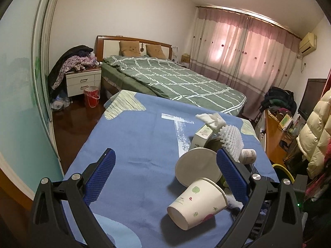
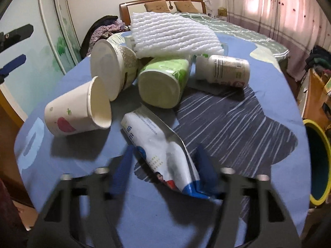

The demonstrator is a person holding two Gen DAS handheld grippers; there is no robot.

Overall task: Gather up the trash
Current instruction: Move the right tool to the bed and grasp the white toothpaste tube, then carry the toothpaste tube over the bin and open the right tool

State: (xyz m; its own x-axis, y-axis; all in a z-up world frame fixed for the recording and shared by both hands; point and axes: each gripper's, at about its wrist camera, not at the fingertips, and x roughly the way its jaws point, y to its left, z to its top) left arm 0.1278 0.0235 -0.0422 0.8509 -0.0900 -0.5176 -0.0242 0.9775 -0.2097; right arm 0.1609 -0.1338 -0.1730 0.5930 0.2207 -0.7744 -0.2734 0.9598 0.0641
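Observation:
A pile of trash lies on a blue-covered table [image 2: 258,78]. In the right wrist view a white plastic wrapper [image 2: 159,144] lies between the blue fingers of my right gripper [image 2: 165,165], which is open around it. Behind it lie a tipped paper cup [image 2: 78,109], a large paper tub [image 2: 111,66], a green container [image 2: 163,82], a white pill bottle [image 2: 223,70] and white foam netting [image 2: 173,35]. My left gripper [image 1: 165,169] is open, hovering above the table; the paper cup [image 1: 196,204] lies below it, near its right finger [image 1: 231,173].
A bin with a yellow rim [image 2: 318,161] stands at the table's right edge. A bed [image 1: 175,80] with a green cover is behind the table. A red bucket [image 1: 91,97] stands on the floor by a nightstand [image 1: 82,82]. A crumpled tissue [image 1: 211,117] tops the pile.

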